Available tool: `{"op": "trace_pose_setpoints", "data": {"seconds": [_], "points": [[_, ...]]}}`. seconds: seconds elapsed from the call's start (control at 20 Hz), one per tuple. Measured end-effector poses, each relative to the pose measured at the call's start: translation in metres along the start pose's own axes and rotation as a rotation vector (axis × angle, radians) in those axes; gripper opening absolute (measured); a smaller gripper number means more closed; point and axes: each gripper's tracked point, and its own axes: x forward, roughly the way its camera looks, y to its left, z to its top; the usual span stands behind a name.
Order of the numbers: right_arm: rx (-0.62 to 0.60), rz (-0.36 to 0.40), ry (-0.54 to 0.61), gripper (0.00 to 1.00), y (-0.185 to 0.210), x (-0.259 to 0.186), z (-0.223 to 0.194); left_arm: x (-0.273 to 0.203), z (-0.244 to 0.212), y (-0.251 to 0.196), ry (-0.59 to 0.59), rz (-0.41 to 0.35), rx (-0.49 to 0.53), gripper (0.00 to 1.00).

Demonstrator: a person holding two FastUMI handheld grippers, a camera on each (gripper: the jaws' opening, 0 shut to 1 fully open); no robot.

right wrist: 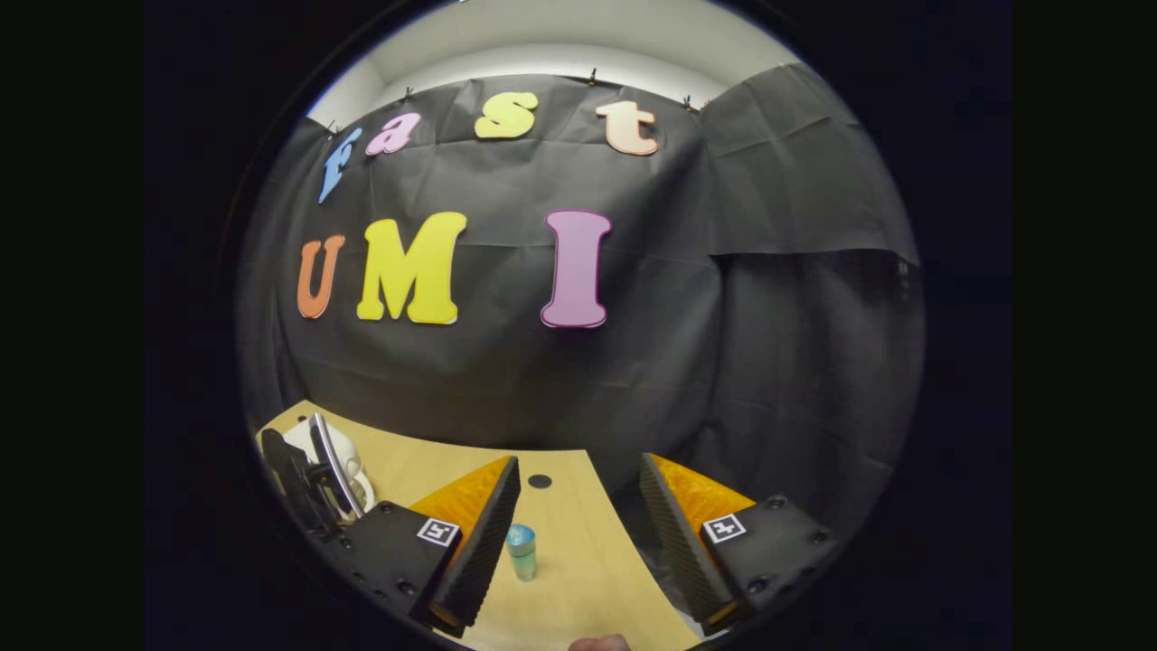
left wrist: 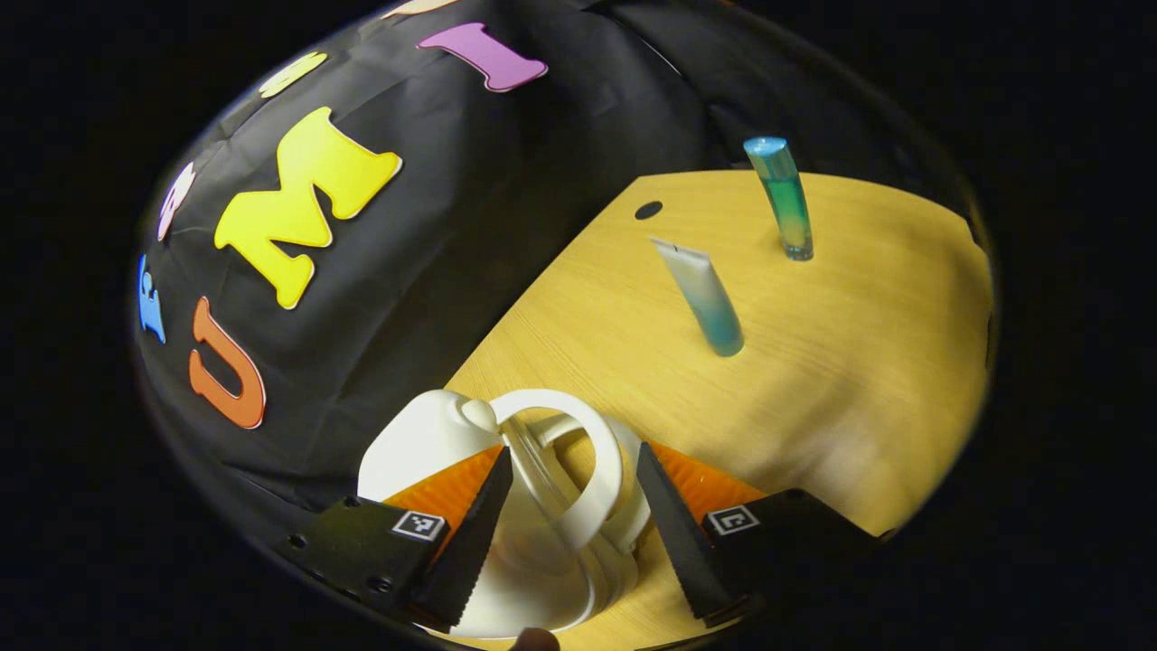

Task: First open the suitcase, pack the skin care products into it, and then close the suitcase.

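On the table: 1 white suitcase [left wrist: 533,515], 1 tube [left wrist: 703,297] and 1 bottle [left wrist: 783,199] sit on the yellow wood table [left wrist: 859,362].
Left gripper: the left gripper [left wrist: 571,533] is wide open. Its 2 fingers stand on both sides of the suitcase's white handle [left wrist: 578,452], and I cannot tell if they touch it.
Suitcase: it is at 6 o'clock in the left gripper view, close to the table's left edge and the black cloth wall [left wrist: 434,271]. In the right gripper view it is at 8 o'clock [right wrist: 339,466].
Tube: it stands on its cap at 1 o'clock, well apart from the suitcase.
Bottle: blue-green, it stands upright past the tube, nearer the far edge.
Open room: bare wood lies between the suitcase and the tube, and more at 3 o'clock.
Right gripper: the right gripper [right wrist: 578,533] is wide open and holds nothing. The bottle [right wrist: 521,551] is between its fingers, lower down on the table.
Hole: 1 dark round hole [left wrist: 648,210] is near the far edge.
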Motion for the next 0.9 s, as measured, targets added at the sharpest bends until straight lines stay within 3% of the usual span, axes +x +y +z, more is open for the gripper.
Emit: {"op": "trace_pose_setpoints", "data": {"seconds": [0.15,0.25,0.3,0.35,0.6,0.8,0.9], "points": [[0.008,-0.020,0.016,0.79,-0.008,0.000,-0.008,0.015,-0.007,0.003,0.058,0.004,0.036,0.79],[0.012,-0.026,0.029,0.79,-0.010,-0.002,-0.014,0.016,-0.009,-0.009,0.090,-0.025,0.022,0.57],[0.013,-0.030,0.032,0.77,-0.010,-0.002,-0.014,0.016,-0.009,-0.010,0.096,-0.026,0.026,0.42],[0.015,-0.035,0.031,0.79,-0.012,-0.004,-0.015,0.016,-0.008,-0.009,0.101,-0.017,0.034,0.36],[0.009,-0.030,0.006,0.79,-0.006,-0.006,-0.007,0.005,0.009,-0.004,0.051,-0.025,0.031,0.16],[0.002,0.001,-0.016,0.79,0.013,-0.007,0.003,-0.020,0.024,0.029,-0.011,0.001,-0.118,0.04],[-0.002,0.030,-0.024,0.79,0.027,-0.007,0.009,-0.039,0.033,0.055,-0.057,0.025,-0.189,0.03]]}}
